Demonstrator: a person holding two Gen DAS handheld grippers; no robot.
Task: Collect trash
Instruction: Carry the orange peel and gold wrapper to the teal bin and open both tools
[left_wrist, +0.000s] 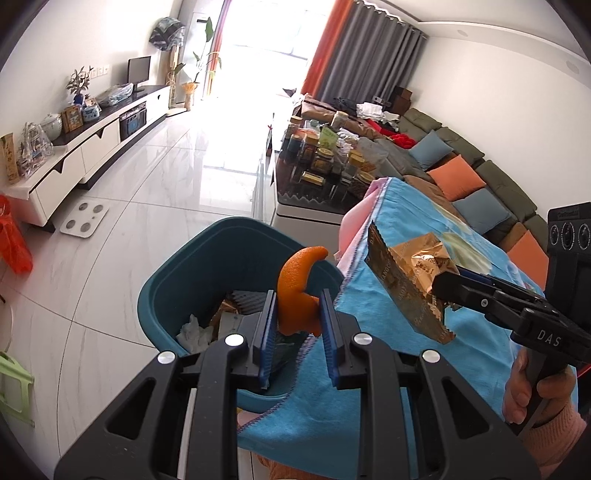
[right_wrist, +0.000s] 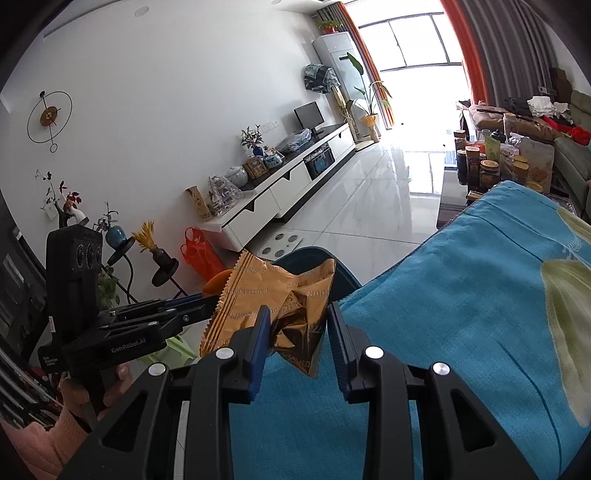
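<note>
**A:** Right, talk me through the drop, starting on the left.

**B:** My left hand-held gripper (left_wrist: 297, 314) is clamped on a curl of orange peel (left_wrist: 299, 284), which sticks up from between the blue pads. It hangs over the near-right part of the teal bin (left_wrist: 207, 254), just inside the rim. Tissue and torn packaging already lie in the bin. I'd push a little further towards the bin's middle before letting go, because the peel sits close to the edge where the blue cloth (left_wrist: 406, 229) drapes off the desk. A curved, light scrap like that could catch the cloth or the rim and tumble to the floor.

**A:** And the other side?

**B:** My right hand-held gripper (right_wrist: 295, 332) is gripping a crumpled gold wrapper (right_wrist: 284, 295) by its scrunched end. The flat crimped part fans out ahead and to the left. In the left wrist view the wrapper is above the cloth-covered desk, not yet over the bin. The bin rim shows just beyond it in the right wrist view.

**A:** So which goes first?

**B:** I'd judge peel first, since it's already over the opening. Then I'd swing the wrapper leftward past the cloth edge and release it low, as foil that light may drift. The two grippers are near each other, so I'd keep them from crossing.
</note>
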